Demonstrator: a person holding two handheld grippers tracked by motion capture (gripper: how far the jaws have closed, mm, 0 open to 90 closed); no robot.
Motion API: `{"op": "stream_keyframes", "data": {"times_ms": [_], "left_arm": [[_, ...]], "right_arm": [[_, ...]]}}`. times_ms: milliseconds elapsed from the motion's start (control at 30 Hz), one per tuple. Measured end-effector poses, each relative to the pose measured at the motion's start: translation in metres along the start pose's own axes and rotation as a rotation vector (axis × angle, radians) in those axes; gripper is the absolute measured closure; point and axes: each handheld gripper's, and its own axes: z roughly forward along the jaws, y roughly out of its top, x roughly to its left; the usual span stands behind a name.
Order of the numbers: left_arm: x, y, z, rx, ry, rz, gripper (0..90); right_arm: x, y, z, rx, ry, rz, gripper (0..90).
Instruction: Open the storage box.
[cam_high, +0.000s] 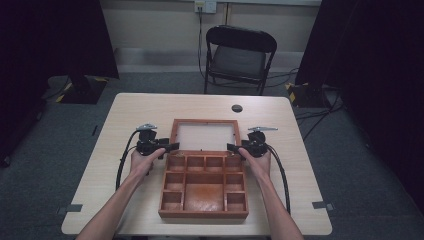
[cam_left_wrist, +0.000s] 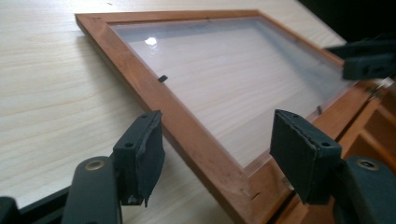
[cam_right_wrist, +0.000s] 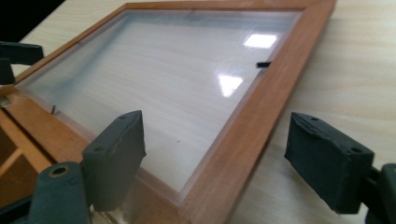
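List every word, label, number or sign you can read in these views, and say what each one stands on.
None can be read.
The wooden box, its glass lid and the table bear no lettering.
The left gripper and right gripper show no markings; their fingers are plain black.
The wall socket above the folding chair is too small to read.

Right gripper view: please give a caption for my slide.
Open tongs straddle the wooden frame of the box's glazed lid.
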Motion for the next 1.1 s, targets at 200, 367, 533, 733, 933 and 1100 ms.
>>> {"op": "stream_keyframes", "data": {"times_ms": [200,367,533,733,933,1100], "left_arm": [[-0.003,0.001,-0.003,-0.011,0.006,0.003,32.9],[-0.009,0.002,-0.012,-0.011,0.023,0.037,29.7],[-0.011,-0.003,-0.023,-0.006,0.035,0.050,27.7],[-0.011,-0.005,-0.037,0.024,0.068,0.075,24.7],[-0.011,-0.012,-0.053,0.032,0.101,0.091,25.8],[-0.010,-0.018,-0.065,0.037,0.114,0.093,25.8]], "right_arm": [[0.001,0.004,-0.010,-0.017,0.008,-0.009,19.8],[0.002,0.001,-0.018,-0.023,0.011,-0.018,19.6],[0.003,0.000,-0.032,-0.028,0.015,-0.033,18.4],[0.005,-0.003,-0.051,-0.034,0.003,-0.050,17.7],[0.003,-0.012,-0.066,-0.035,-0.015,-0.032,16.7],[0.006,-0.016,-0.081,-0.025,-0.037,-0.054,16.3]]}}
